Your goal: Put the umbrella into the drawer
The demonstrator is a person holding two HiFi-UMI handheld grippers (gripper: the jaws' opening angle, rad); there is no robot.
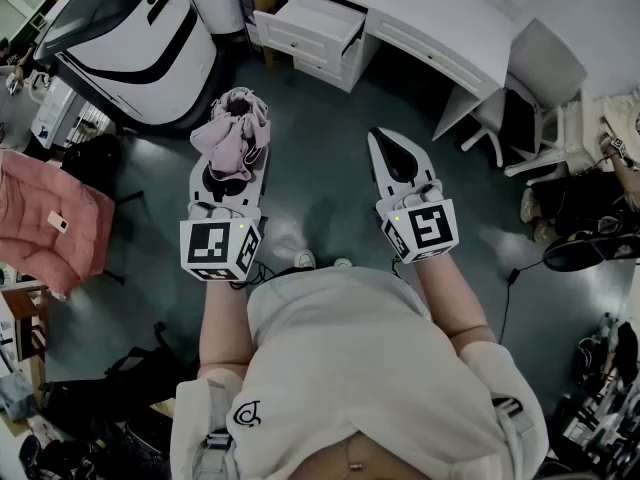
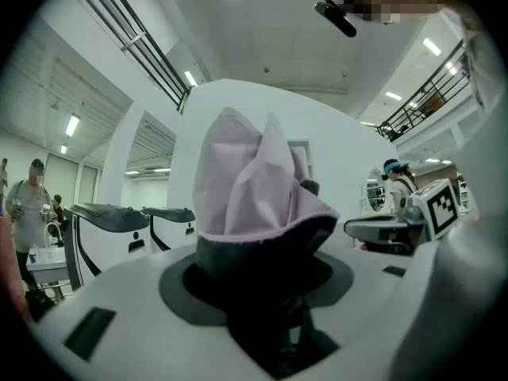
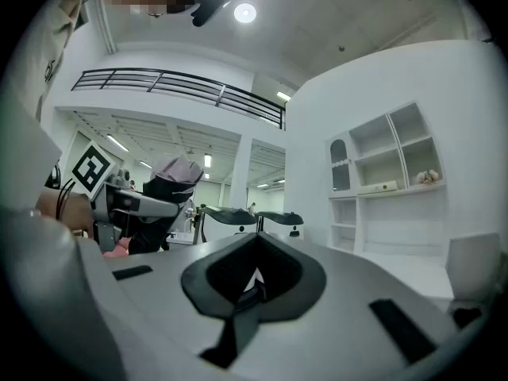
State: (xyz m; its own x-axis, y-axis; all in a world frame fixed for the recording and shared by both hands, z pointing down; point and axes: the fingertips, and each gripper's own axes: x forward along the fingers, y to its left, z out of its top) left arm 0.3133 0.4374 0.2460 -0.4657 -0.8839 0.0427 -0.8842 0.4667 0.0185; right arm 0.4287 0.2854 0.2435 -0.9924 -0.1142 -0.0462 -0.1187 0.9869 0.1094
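A folded pink umbrella (image 1: 235, 128) with a dark underside sits bunched between the jaws of my left gripper (image 1: 232, 163), which is shut on it and held level above the floor. In the left gripper view the umbrella (image 2: 254, 189) fills the middle and hides the tips of the left gripper (image 2: 270, 308). My right gripper (image 1: 390, 148) hangs beside it to the right, shut with nothing in it; in the right gripper view the right gripper (image 3: 252, 280) has its jaws together. The white drawer (image 1: 305, 30) stands pulled open at the left end of a white desk (image 1: 440, 28), ahead of both grippers.
A large white-and-black machine (image 1: 130, 38) stands at the left rear. A pink padded seat (image 1: 45, 218) is at the far left. A white chair (image 1: 530, 108) stands by the desk's right end. Bags and cables lie along the right and lower-left edges. White shelves (image 3: 389, 165) show in the right gripper view.
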